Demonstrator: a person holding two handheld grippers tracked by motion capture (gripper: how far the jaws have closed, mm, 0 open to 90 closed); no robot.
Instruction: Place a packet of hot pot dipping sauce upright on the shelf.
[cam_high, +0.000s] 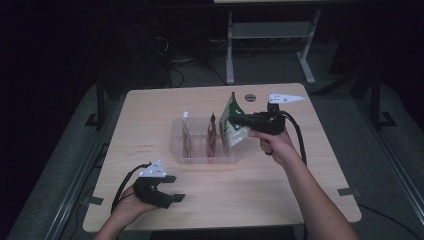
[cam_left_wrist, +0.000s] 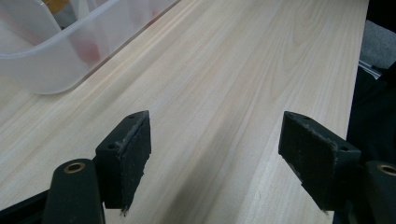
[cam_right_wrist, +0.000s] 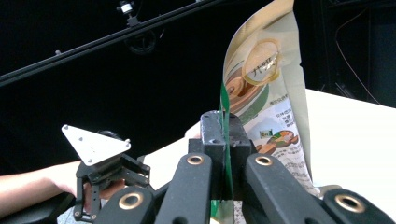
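While the green-and-cream snack pouch (cam_right_wrist: 266, 112) hangs upright in the air, the right gripper (cam_right_wrist: 224, 135) has its jaws clamped flat on the pouch's edge. Just below and beyond that gripper sits the clear plastic bin (cam_high: 175, 145) with other packets standing inside. Well apart, the left gripper (cam_left_wrist: 215, 154) rests spread wide over bare table (cam_left_wrist: 243, 60).

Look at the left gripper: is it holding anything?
No, the left gripper has its jaws spread wide apart with bare table between them.
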